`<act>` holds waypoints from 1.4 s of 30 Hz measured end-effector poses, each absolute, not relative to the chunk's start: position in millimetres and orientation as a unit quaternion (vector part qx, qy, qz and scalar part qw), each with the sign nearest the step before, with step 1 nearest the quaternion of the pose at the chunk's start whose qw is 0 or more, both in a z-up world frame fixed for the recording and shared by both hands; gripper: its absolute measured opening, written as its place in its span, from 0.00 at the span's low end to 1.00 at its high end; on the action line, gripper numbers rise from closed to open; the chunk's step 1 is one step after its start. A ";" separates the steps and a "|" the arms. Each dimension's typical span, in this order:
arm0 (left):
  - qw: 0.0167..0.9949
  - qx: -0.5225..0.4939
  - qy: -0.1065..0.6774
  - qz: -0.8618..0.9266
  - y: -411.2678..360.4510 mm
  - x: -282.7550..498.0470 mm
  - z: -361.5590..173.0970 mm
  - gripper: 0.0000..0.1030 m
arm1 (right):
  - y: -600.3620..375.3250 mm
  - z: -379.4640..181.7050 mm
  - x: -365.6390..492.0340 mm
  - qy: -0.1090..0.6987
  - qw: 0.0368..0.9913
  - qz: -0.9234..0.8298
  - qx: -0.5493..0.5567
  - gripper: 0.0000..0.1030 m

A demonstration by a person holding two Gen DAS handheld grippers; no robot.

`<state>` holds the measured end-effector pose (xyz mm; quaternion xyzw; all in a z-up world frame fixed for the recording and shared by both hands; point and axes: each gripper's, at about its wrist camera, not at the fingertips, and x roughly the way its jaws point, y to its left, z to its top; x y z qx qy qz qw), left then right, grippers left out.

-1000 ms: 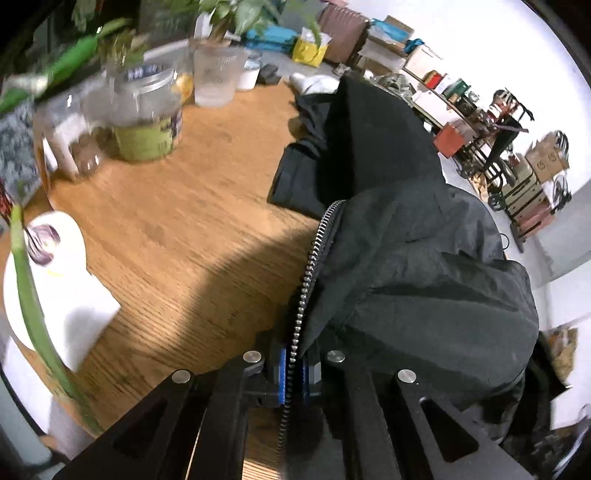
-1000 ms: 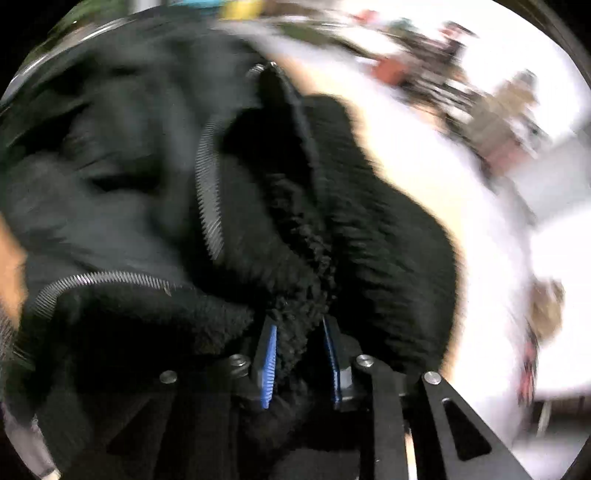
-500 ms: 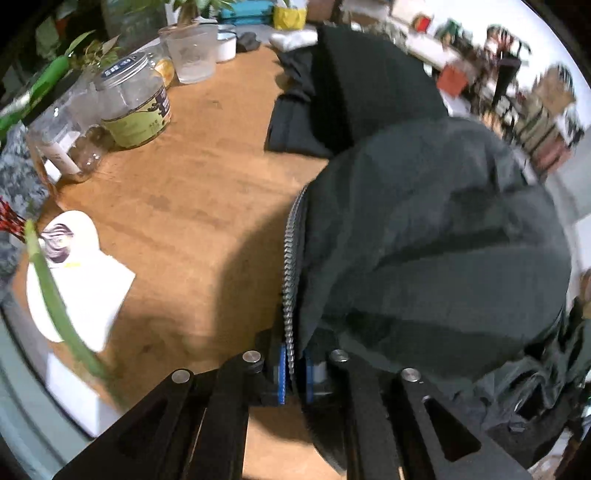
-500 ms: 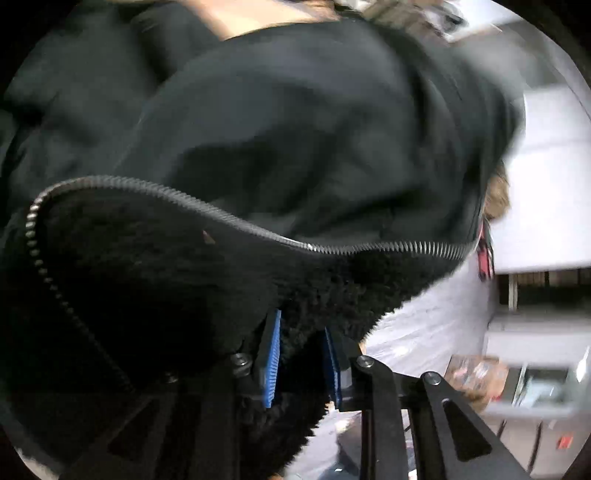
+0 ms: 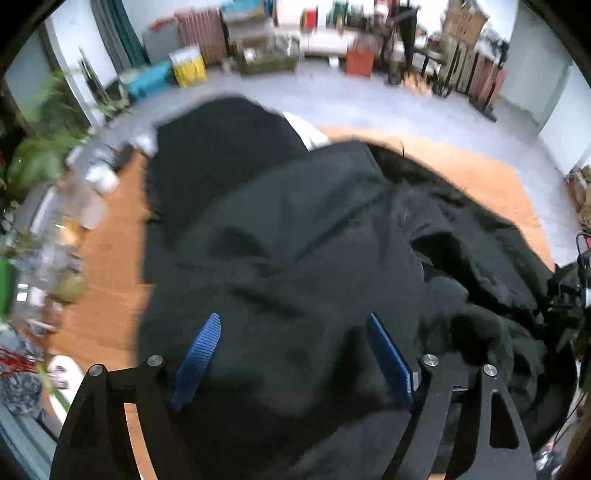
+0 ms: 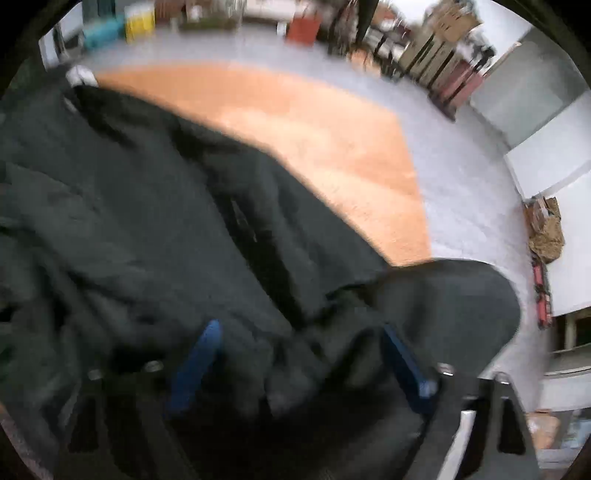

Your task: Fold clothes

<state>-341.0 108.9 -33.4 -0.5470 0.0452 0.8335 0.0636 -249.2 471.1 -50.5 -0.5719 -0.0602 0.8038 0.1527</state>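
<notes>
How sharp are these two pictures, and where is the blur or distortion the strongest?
Left wrist view: fisheye bending, dark corners; the jars at left are smeared, the black jacket only soft, the left gripper fairly crisp. Right wrist view: blurrier everywhere; the right gripper and the wooden table are both streaked.

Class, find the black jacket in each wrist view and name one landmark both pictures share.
Left wrist view: the black jacket fills the middle and right, heaped on the wooden table, spreading under the open left gripper.
Right wrist view: the jacket covers the left and lower picture, under the open right gripper.
Shared landmark: the yellow box on the floor at the far wall, upper left in both.
</notes>
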 end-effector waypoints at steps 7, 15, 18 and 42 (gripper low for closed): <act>0.024 -0.550 0.071 0.832 162.4 -390.5 -97.9 0.77 | 463.5 -133.4 -321.0 -0.077 0.162 0.755 -0.631 0.92; 0.042 -0.521 0.084 0.848 141.9 -357.8 -103.1 0.40 | 471.2 -136.5 -336.7 -0.030 0.201 0.779 -0.593 0.10; 0.050 -0.511 0.067 0.856 124.9 -332.6 -97.6 0.35 | 465.0 -131.4 -353.7 -0.046 0.215 0.787 -0.576 0.09; 0.003 -0.484 -0.053 0.874 68.4 -241.8 -111.7 0.45 | 283.5 -63.7 -345.5 -0.198 0.020 0.859 -0.471 0.71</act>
